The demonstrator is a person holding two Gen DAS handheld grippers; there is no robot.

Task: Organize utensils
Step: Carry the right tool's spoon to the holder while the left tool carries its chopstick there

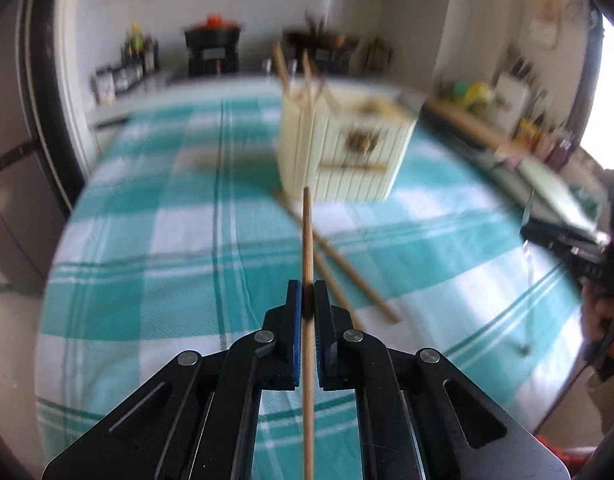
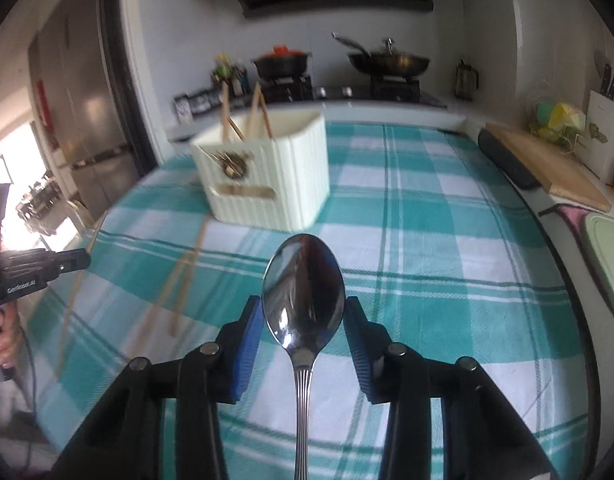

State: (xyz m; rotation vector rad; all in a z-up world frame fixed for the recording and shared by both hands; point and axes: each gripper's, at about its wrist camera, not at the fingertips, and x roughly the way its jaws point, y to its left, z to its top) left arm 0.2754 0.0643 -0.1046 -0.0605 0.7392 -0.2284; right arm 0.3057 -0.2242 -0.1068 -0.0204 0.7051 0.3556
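My left gripper is shut on a single wooden chopstick, which runs straight forward between the pads. My right gripper is shut on a steel spoon; its blue pads press the two sides of the bowl and the handle trails back toward the camera. A cream ribbed utensil holder stands ahead on the checked cloth with several chopsticks upright in its left compartment. Two more chopsticks lie loose on the cloth in front of it. Both held utensils hang above the cloth.
The teal and white checked cloth covers the table. A wooden cutting board and a pale green tray lie along the right edge. A stove with pans is behind, a steel fridge at left.
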